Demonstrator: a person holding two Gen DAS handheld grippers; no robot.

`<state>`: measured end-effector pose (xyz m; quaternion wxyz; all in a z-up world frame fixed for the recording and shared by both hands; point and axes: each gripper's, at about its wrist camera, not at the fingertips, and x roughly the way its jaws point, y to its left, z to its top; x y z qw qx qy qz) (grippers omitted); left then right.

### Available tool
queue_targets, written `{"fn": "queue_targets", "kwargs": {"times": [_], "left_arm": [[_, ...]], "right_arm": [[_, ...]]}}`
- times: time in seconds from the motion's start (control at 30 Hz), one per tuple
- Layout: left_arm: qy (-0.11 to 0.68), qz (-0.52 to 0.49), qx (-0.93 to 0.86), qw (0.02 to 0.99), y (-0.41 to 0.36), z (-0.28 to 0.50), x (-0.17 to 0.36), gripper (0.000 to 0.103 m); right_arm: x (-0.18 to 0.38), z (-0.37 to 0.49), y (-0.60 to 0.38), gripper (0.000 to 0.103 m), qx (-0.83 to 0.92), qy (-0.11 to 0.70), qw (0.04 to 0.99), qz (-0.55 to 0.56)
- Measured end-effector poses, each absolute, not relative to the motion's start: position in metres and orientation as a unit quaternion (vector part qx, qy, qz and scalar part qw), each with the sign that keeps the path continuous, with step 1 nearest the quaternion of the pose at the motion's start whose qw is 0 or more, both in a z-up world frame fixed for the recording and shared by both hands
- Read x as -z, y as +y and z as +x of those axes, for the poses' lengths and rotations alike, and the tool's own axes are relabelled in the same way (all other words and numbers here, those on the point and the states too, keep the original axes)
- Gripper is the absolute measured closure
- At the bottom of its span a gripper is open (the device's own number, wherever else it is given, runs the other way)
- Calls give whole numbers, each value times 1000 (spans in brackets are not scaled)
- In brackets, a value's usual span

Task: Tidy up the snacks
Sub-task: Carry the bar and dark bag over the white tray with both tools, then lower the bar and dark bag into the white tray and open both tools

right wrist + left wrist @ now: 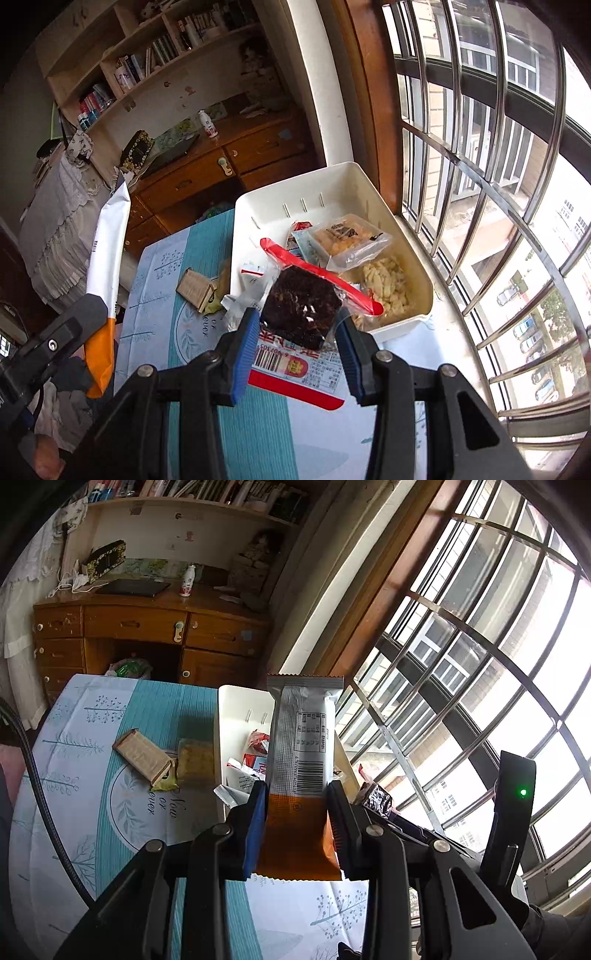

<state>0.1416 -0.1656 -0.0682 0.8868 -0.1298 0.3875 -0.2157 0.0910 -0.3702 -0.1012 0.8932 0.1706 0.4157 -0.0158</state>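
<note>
While the left wrist view hides most of the white plastic bin [236, 716] behind the long silver-and-orange foil snack packet [301, 753], the right wrist view shows the bin's contents. The left gripper [295, 812] clamps that packet's orange end, its long axis pointing away toward the bin. The right gripper [297, 328] pinches a clear dark-snack pouch [301, 308] above the teal-clothed surface [207, 424].

Daylight poured through the barred metal-grilled window [480, 664] on my right, blowing out the panes. The far wooden desk [147, 627] lay dim. Fisheye edges bent and darkened.
</note>
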Motion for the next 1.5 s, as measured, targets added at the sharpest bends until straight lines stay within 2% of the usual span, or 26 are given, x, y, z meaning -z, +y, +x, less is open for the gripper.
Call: {"fn": "queue_targets", "kwargs": {"times": [0.6, 1.17, 1.3, 1.37, 1.5], "left_arm": [[421, -153, 152, 881, -221, 197, 108, 72], [445, -128, 133, 876, -249, 237, 105, 70], [454, -128, 122, 873, -244, 233, 107, 61], [457, -129, 113, 873, -239, 231, 107, 52], [466, -122, 93, 872, -228, 223, 107, 44]], "right_arm": [[119, 131, -408, 61, -43, 401, 914, 39], [143, 169, -434, 59, -49, 431, 898, 80], [145, 169, -434, 58, -47, 435, 895, 87], [145, 168, -434, 46, -46, 436, 894, 89], [143, 164, -432, 45, -48, 433, 895, 93]]}}
